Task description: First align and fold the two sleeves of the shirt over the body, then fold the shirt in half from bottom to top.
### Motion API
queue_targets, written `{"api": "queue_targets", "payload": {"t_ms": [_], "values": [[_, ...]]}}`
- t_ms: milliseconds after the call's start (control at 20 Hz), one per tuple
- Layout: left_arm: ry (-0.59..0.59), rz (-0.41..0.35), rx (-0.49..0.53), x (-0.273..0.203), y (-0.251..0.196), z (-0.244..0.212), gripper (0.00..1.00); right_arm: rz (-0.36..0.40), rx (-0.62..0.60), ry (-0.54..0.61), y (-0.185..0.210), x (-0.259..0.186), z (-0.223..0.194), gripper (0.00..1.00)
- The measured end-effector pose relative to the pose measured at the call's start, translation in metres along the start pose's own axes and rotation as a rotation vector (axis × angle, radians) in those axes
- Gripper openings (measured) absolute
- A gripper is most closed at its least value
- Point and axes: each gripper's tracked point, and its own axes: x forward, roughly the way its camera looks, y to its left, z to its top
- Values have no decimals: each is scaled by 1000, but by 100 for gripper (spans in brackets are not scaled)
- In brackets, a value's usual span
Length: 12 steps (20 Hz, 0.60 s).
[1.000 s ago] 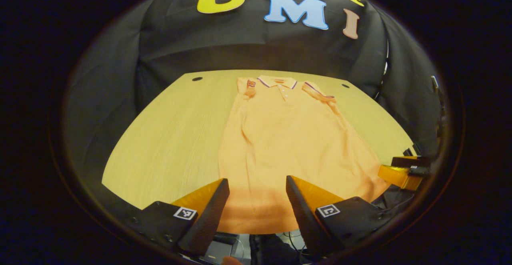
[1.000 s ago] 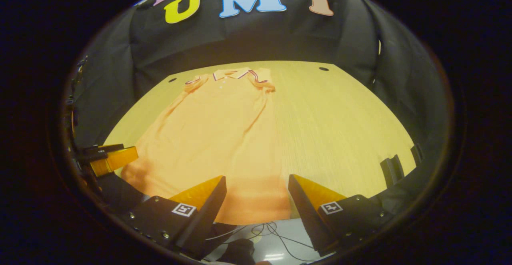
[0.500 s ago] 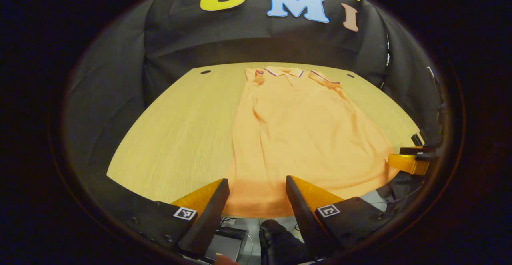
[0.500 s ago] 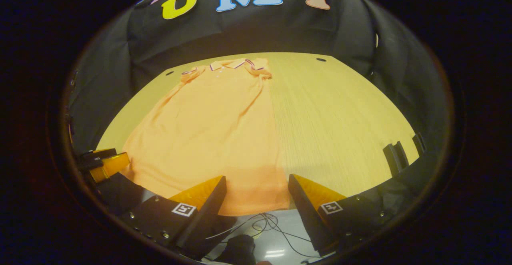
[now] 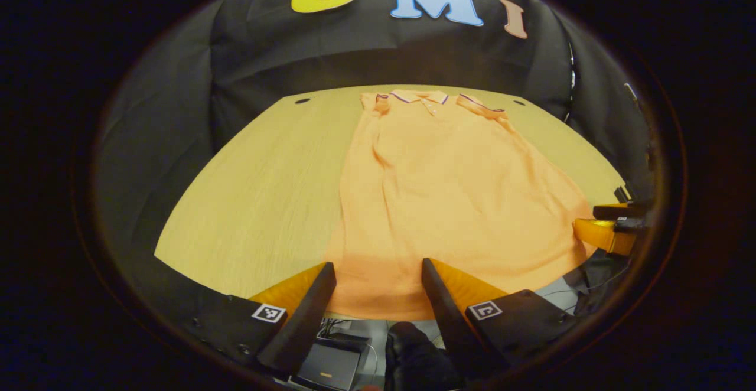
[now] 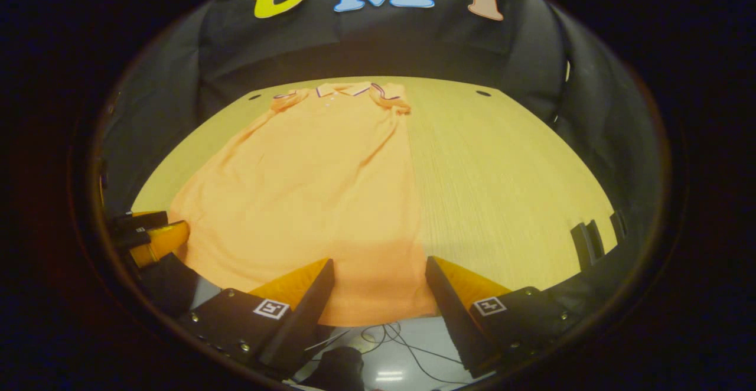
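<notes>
Orange polo shirt spread flat on my pale wooden tabletop (image 5: 254,190), black cloth wall behind.

The short-sleeved orange polo shirt (image 5: 449,190) lies lengthwise, its striped collar (image 5: 420,96) at the far edge, hem at the near edge facing me, both sleeves tucked in over the body. Small dark holes (image 5: 302,101) mark the tabletop's far corners. My left gripper (image 5: 373,276) hovers released over the hem's left part; my right gripper (image 6: 378,273) hovers released near the hem's right corner. Below the near edge, cables (image 6: 390,338) trail on the floor.
</notes>
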Motion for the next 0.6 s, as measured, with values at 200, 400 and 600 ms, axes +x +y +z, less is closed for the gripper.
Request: {"api": "queue_targets", "payload": {"t_ms": [200,400,600], "values": [[-7,-13,13,1,-1,1,92,4,-2,-12,3,0,0,82],[-26,-28,28,3,-10,2,64,9,45,-35,3,1,2,50],[-50,-36,37,4,-18,3,23,56,68,-45,13,2,2,14]]}}
